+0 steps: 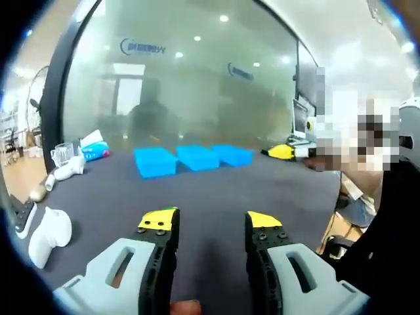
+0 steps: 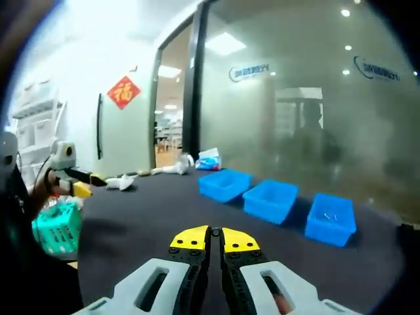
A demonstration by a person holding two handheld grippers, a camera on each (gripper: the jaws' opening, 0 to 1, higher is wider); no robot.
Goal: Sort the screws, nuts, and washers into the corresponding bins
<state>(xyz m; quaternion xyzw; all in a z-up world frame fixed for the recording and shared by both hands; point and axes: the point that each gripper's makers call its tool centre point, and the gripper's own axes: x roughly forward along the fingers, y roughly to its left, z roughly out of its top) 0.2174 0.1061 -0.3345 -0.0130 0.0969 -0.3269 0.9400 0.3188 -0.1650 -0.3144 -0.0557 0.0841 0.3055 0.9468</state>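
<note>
The left hand-held gripper [image 1: 210, 226], grey-bodied with black jaws and yellow tips, has its jaws spread wide apart with nothing between them, held over the dark grey table [image 1: 216, 197]. Far across the table in the left gripper view stand three shallow bright blue plastic bins [image 1: 193, 159] in a row, close beside one another, in front of a frosted glass wall [image 1: 190, 85]. To their left near the table edge lie a clear glass mug [image 1: 62, 154], a blue and white packet of tissues [image 1: 94, 148] and some white plastic parts [image 1: 49, 233]. At the right of that view another yellow-tipped hand-held gripper [image 1: 283, 152] reaches in over the table edge.

The right hand-held gripper [image 2: 214, 237] has its yellow-tipped jaws pressed together, gripping nothing that can be seen. In the right gripper view the three blue bins run diagonally across the table; the nearest one [image 2: 331, 218] holds a few small pale metal pieces [image 2: 328, 215], too small to tell whether screws, nuts or washers. The contents of the other two bins cannot be made out. At the left edge sits a teal plastic basket [image 2: 58, 226], and a red diamond-shaped paper sign [image 2: 124, 92] hangs on the white wall
</note>
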